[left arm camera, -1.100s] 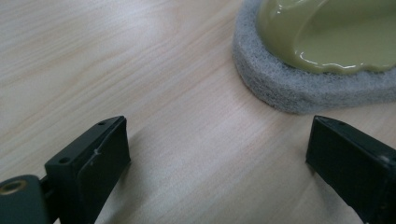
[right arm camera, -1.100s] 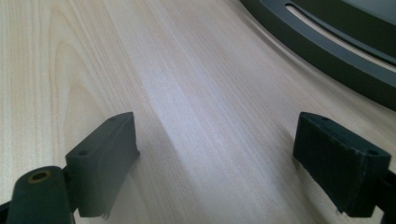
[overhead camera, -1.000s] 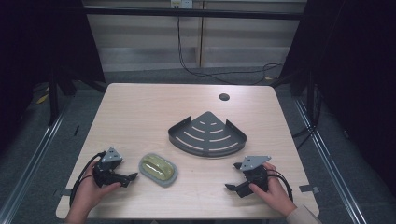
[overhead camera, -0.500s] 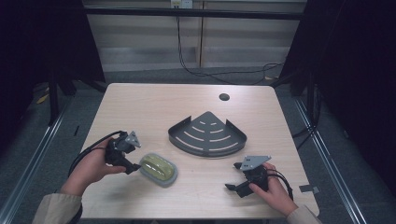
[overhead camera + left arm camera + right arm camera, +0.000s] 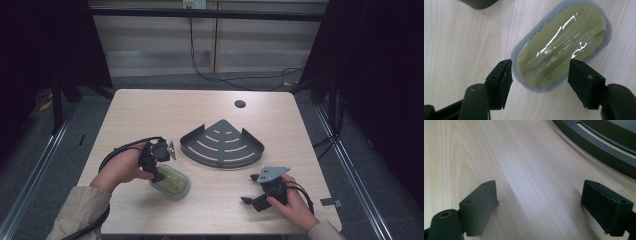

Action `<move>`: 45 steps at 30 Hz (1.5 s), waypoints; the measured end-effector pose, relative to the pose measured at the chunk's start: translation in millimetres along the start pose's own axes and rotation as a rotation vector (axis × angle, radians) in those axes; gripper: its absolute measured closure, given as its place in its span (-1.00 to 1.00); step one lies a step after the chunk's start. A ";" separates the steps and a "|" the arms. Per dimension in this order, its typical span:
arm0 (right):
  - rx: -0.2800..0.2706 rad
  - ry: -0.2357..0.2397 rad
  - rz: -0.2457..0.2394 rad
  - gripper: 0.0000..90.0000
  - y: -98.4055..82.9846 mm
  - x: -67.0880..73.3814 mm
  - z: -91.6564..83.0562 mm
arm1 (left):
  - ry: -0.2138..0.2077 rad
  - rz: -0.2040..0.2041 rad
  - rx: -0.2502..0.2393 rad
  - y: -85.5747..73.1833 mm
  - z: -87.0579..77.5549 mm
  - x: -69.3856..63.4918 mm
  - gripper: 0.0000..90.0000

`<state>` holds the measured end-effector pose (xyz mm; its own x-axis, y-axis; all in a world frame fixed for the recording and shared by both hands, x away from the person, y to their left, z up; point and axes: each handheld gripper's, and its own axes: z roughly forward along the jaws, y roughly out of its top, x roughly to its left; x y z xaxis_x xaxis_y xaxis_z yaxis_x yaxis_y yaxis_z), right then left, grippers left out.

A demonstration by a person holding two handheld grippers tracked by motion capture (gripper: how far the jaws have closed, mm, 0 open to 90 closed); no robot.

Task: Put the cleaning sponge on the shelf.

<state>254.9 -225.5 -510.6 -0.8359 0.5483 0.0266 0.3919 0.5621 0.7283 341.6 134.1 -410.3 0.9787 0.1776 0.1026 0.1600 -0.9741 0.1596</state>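
Between the left gripper point(image 5: 540, 75) jaws lies a scrubbing pad point(image 5: 561, 47): glossy, smooth olive plastic top over a fuzzy grey felt base. The table point(image 5: 150, 115) beneath is pale matt wood grain. Ahead of the right gripper point(image 5: 539, 207), the shelf point(image 5: 222, 145) looks matt dark metal.

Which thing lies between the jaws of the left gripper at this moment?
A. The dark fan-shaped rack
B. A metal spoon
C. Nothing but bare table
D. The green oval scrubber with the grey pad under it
D: in the left gripper view, the left gripper has its jaws on either side of the near end of the green oval scrubber, not yet pressing on it.
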 end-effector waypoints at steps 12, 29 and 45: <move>0.001 0.000 0.001 -0.71 0.0 0.0 0.0 | -0.071 0.043 0.043 19.3 10.0 -7.3 0.28; 0.000 0.000 0.001 -0.71 0.1 0.0 -0.1 | -0.189 -0.306 0.067 33.6 -2.3 1.9 0.59; 0.000 0.000 0.002 -0.71 0.1 0.0 -0.1 | -0.174 -0.388 0.068 37.1 -31.6 26.7 0.59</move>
<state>254.8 -225.5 -510.5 -0.8353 0.5490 0.0279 0.3934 0.5615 0.7280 369.7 107.1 -370.6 0.8506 0.5118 -0.1205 0.5227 -0.8479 0.0882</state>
